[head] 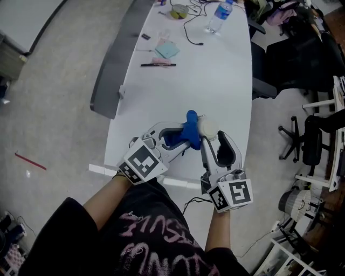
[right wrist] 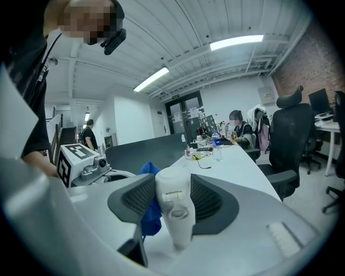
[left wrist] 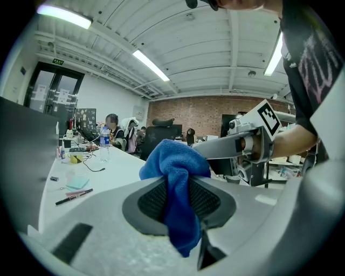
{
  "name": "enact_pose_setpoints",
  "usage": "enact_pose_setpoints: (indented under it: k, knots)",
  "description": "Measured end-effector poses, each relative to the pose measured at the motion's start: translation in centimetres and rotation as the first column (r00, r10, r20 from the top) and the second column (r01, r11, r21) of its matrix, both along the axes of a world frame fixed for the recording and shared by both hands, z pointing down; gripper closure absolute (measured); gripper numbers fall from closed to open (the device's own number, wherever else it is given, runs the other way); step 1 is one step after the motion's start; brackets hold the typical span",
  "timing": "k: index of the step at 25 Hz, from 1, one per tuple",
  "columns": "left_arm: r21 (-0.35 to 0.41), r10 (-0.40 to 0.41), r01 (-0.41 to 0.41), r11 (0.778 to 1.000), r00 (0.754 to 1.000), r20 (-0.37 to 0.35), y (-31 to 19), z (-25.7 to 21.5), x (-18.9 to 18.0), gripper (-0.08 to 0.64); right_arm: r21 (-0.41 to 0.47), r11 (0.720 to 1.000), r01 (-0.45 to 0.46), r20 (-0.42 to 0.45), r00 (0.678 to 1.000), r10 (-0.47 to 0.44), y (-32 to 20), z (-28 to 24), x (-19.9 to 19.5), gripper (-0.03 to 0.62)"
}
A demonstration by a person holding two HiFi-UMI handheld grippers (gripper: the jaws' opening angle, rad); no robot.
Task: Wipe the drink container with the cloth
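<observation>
Gripping the cloth point(left wrist: 178, 180) in my left tongs point(head: 185, 141), jaws clenched on its middle; a blue bunch stands out past the tips and a tail hangs down toward me; my right tongs point(right wrist: 173, 200) are clamped on the container point(right wrist: 175, 211), white, sitting between the two pads and touching both; the cloth lies at the container's left side, right against it as far as I can see; the two tongs meet tip to tip over the near end of the table point(head: 215, 75).

Along the white worktop point(head: 215, 86) — a water bottle point(head: 220, 16), a black cable point(head: 190, 33), a teal notepad point(head: 167, 50), a pen point(head: 157, 64); an office chair point(head: 311, 144) stands beside it.
</observation>
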State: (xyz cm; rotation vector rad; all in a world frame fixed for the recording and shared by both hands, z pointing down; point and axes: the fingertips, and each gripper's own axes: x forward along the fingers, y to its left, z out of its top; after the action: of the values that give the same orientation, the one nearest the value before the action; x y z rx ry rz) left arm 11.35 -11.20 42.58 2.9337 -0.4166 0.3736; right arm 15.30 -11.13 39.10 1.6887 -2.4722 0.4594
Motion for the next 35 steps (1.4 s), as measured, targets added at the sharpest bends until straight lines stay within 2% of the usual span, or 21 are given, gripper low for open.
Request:
enact_pose_setpoints:
  k: [9, 20, 29, 35]
  knots:
    - [0.004, 0.028, -0.028, 1.0, 1.0, 0.003, -0.1, 0.4, 0.1, 0.462, -0.006, 0.999, 0.034, -0.003, 0.999, -0.034, -0.7, 0.2, -0.2, 0.36]
    - [-0.013, 0.035, -0.034, 0.999, 0.999, 0.024, -0.6, 1.7, 0.0, 0.46, -0.006, 0.999, 0.034, -0.007, 0.999, -0.034, -0.9, 0.4, -0.4, 0.36]
    - [-0.088, 0.042, -0.04, 0.995, 0.999, 0.021, -0.8, 4.4, 0.0, 0.46, -0.015, 1.0, 0.025, -0.004, 1.0, -0.025, -1.1, 0.4, -0.4, 0.36]
    - [-0.189, 0.045, -0.029, 0.981, 0.996, 0.082, -0.8, 7.9, -0.3, 0.46, -0.029, 0.999, 0.027, -0.009, 1.0, -0.027, -1.0, 0.5, -0.6, 0.359]
